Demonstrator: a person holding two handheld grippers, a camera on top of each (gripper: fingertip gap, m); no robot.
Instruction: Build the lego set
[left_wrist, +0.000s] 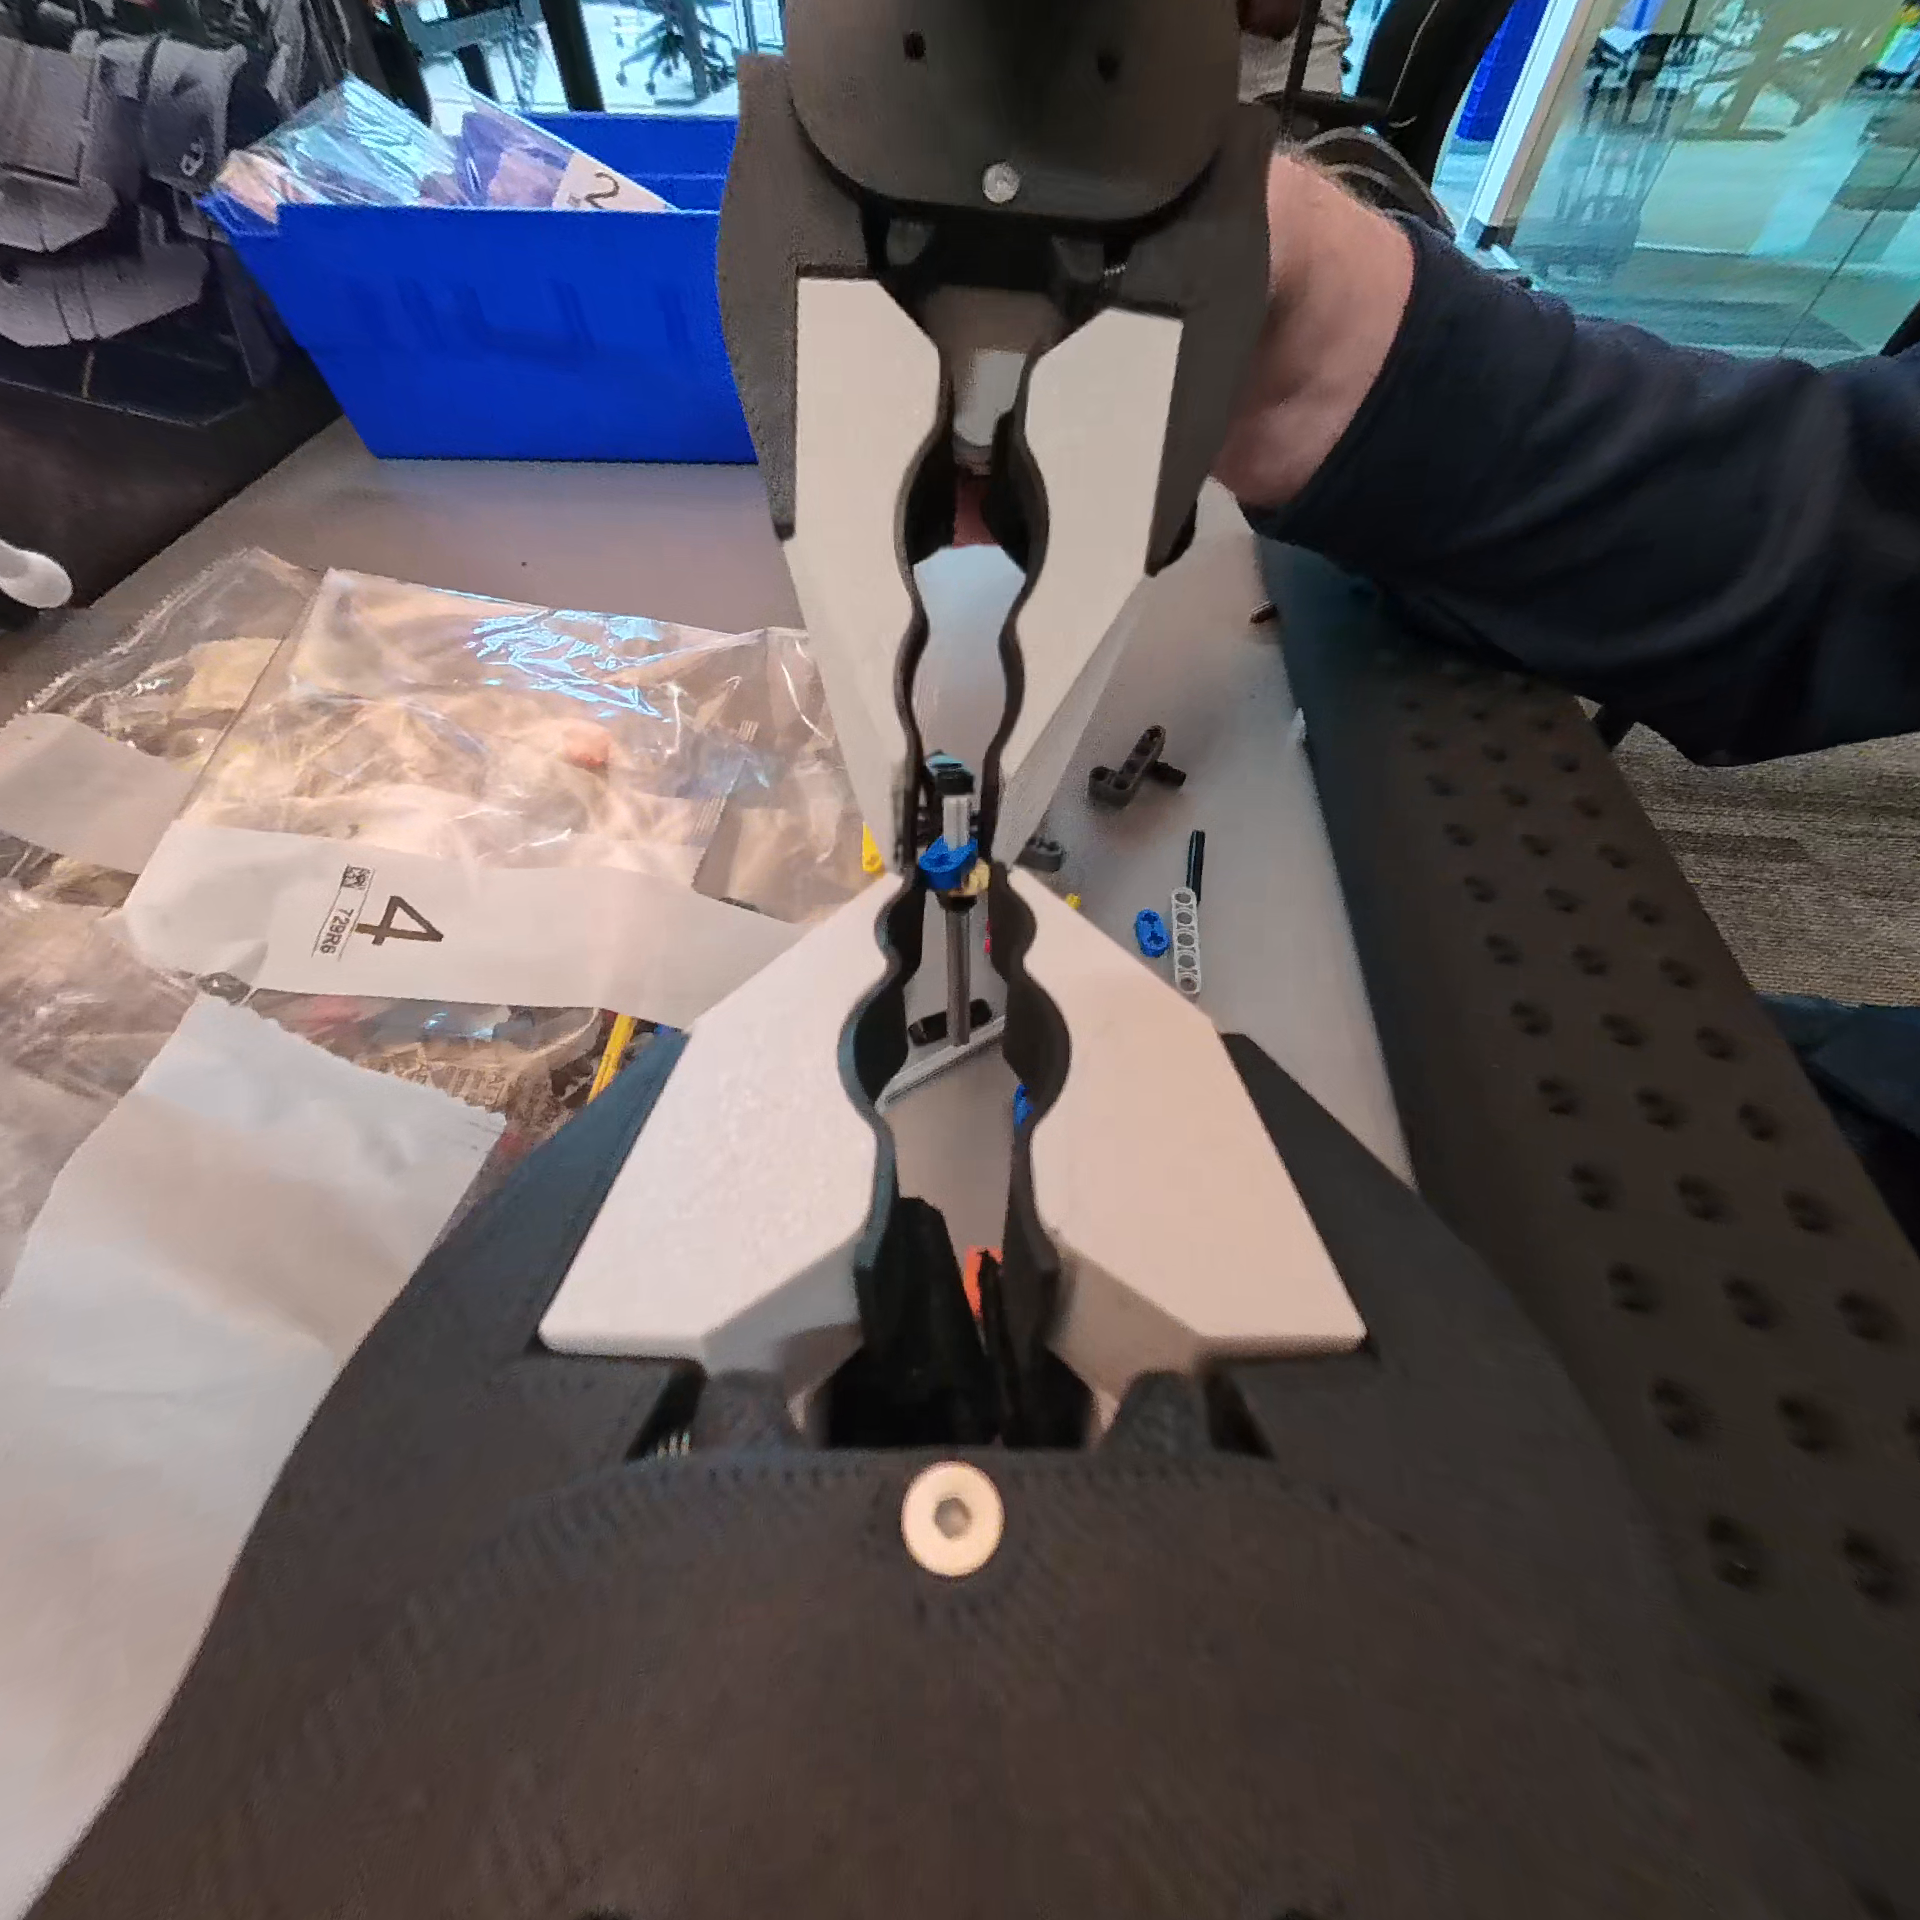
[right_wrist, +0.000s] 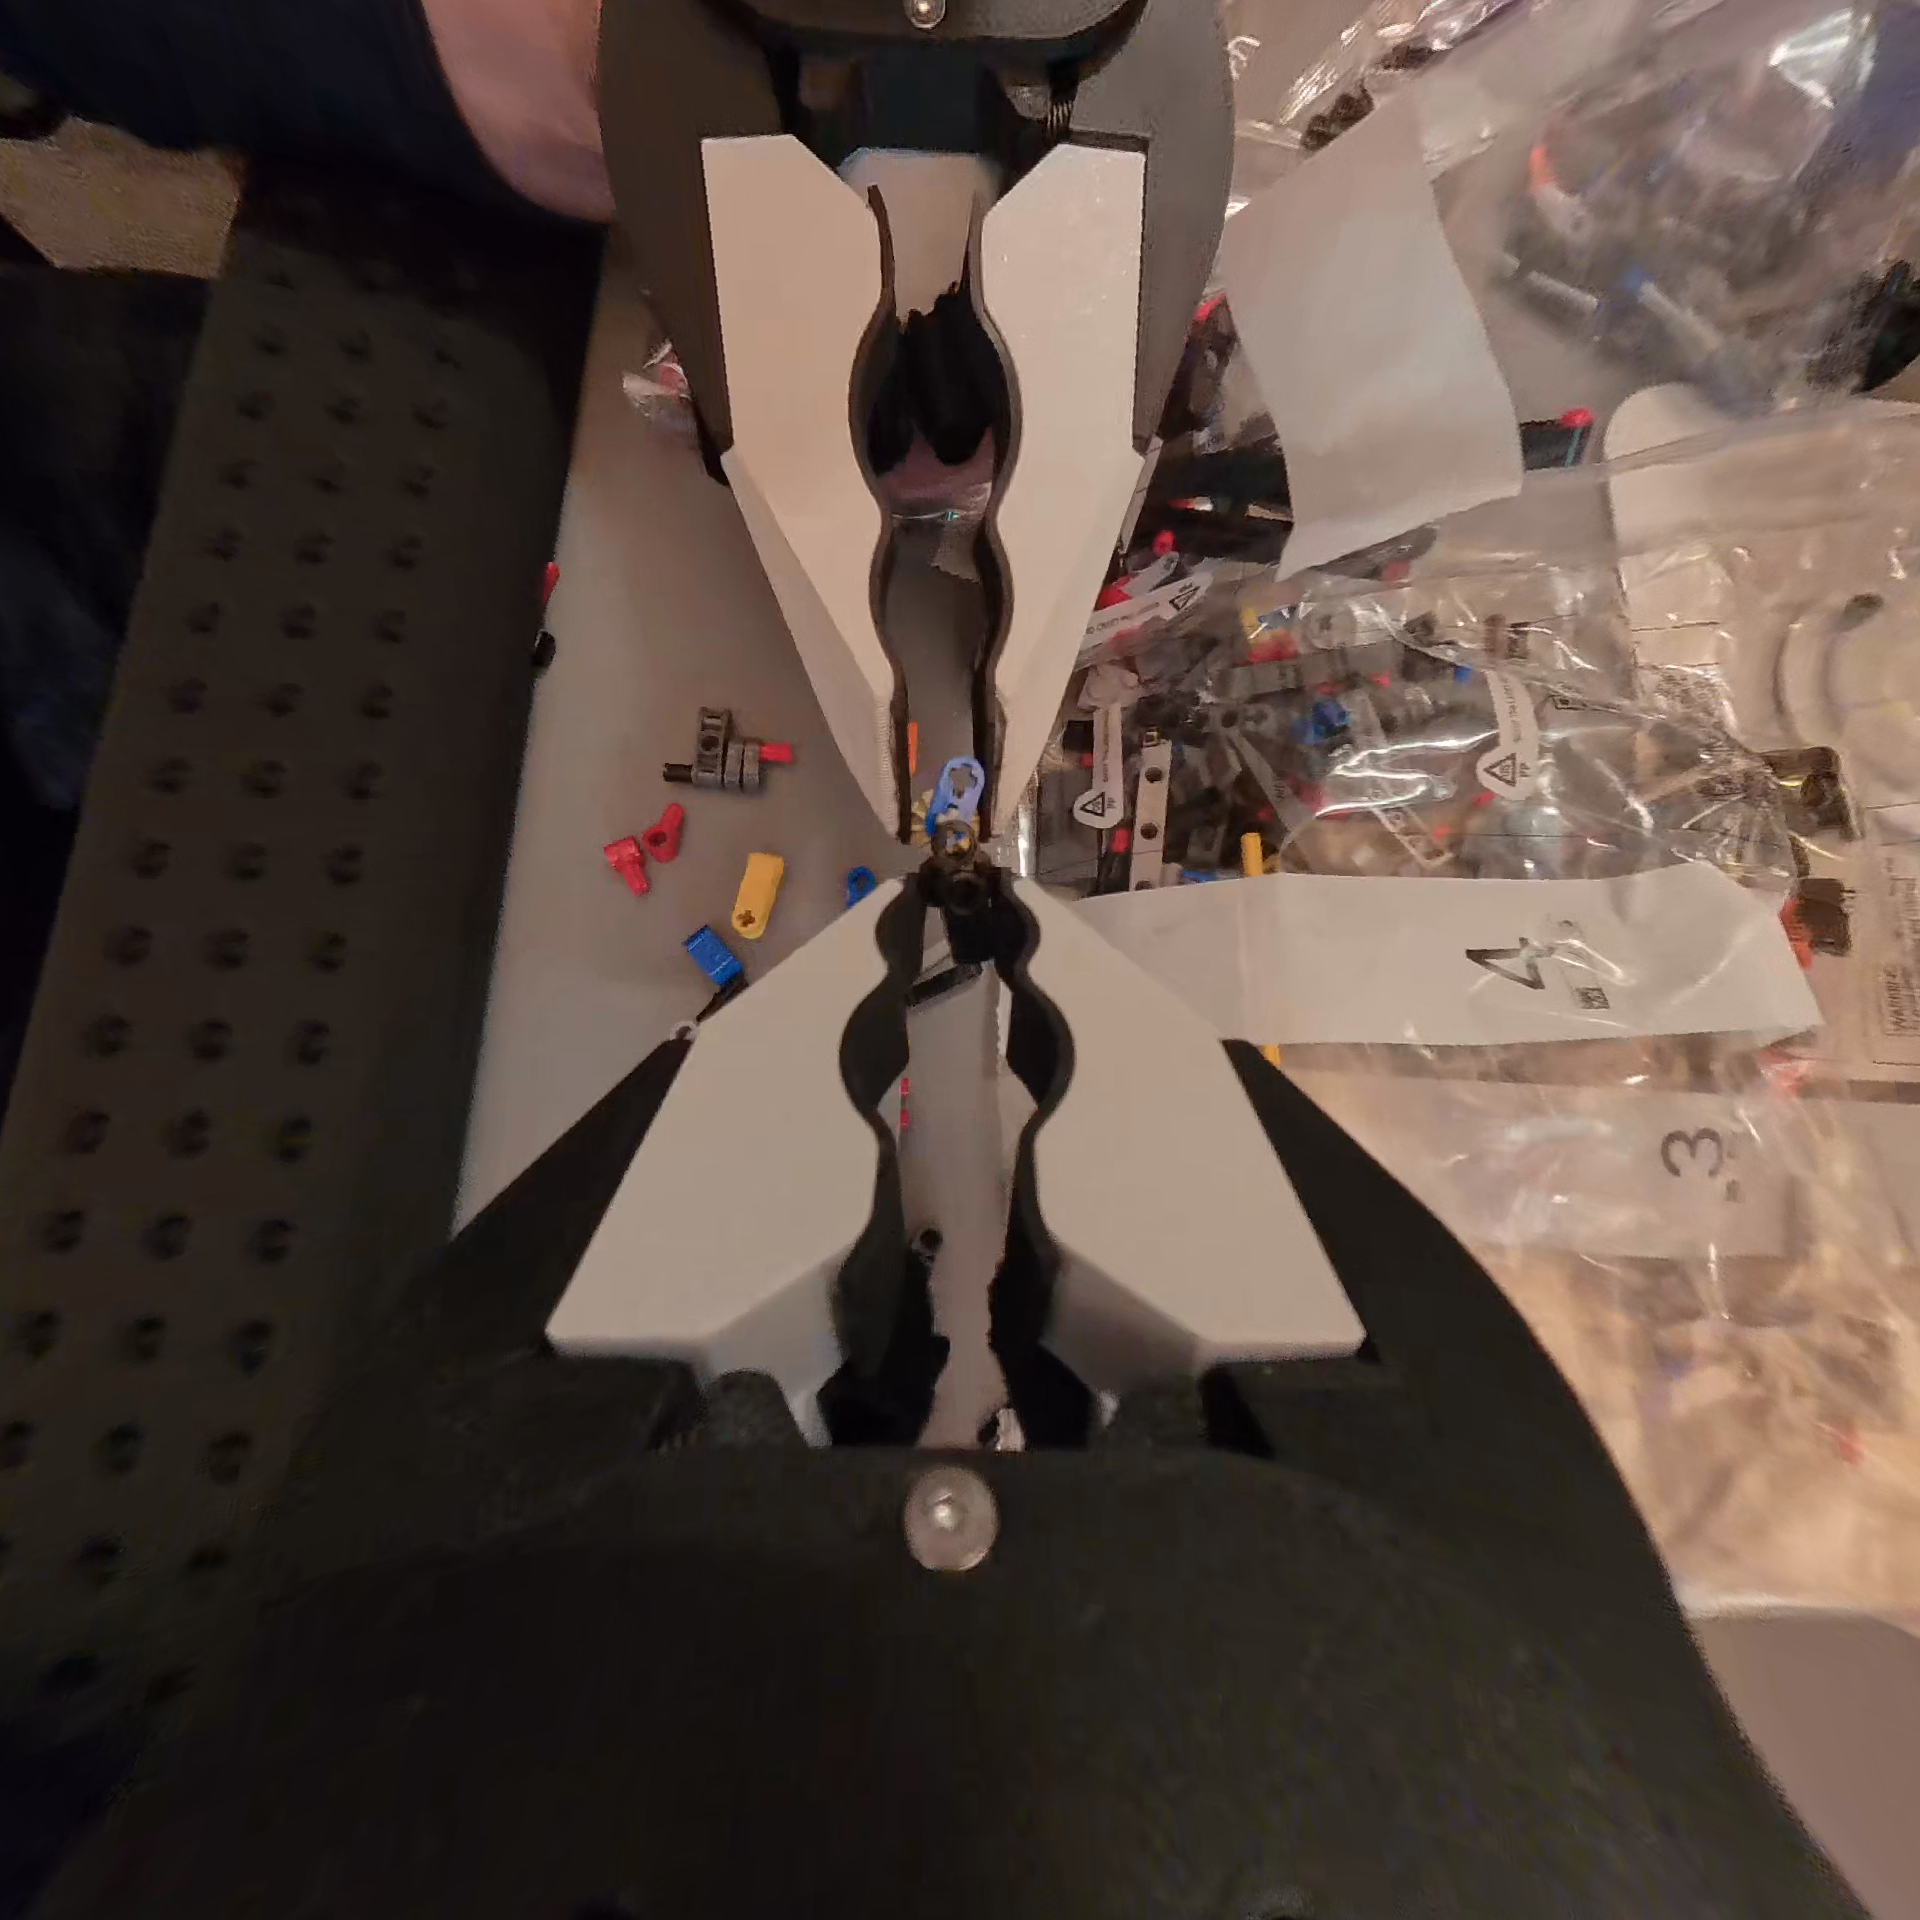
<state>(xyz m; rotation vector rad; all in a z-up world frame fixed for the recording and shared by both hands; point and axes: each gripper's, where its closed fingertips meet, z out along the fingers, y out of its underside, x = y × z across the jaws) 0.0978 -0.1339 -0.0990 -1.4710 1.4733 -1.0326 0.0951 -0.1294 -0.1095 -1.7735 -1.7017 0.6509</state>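
The grey table (right_wrist: 582, 1039) lay strewn with sealed numbered bags (right_wrist: 1455, 727) and loose pieces (right_wrist: 756, 894); your left gripper (left_wrist: 951, 883) and right gripper (right_wrist: 951, 883) met tip to tip, both clenched on the small axle assembly (left_wrist: 954, 862) at centre; most building seemingly remained.

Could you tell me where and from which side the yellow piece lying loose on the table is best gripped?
I would grip the yellow piece across its two long flat sides at mid-length, coming from above. It lies flat with bare table beside it; the blue piece and red pieces lie apart from it.
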